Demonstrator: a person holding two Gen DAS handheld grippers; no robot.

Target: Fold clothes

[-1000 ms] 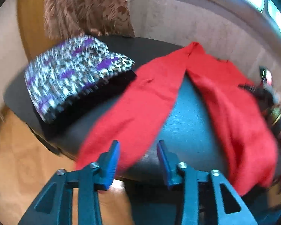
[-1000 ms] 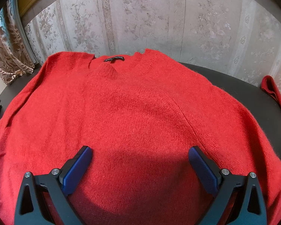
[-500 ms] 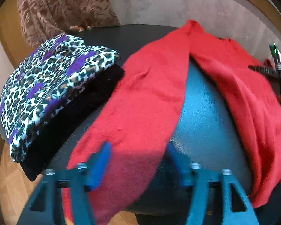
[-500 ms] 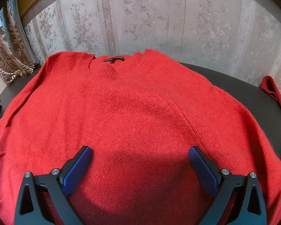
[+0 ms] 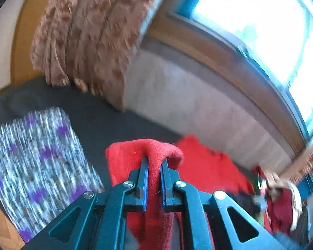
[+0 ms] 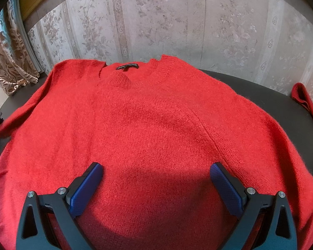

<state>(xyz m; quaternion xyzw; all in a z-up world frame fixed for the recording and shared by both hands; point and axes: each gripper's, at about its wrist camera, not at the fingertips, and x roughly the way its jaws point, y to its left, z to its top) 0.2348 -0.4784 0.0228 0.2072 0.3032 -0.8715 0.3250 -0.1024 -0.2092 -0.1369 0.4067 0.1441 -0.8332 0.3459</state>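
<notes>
while our left gripper pinches a bunched fold of the red sweater's sleeve and holds it up off the dark table, the sweater's body lies flat, collar at the far end, long axis running straight away from us. our right gripper hangs over the hem end, jaws spread wide, gripping nothing. the body sits to the right of the lifted sleeve, so the left is the nearer hand for carrying it across. we count one red sweater and one folded leopard-print garment (very blurred) off left.
</notes>
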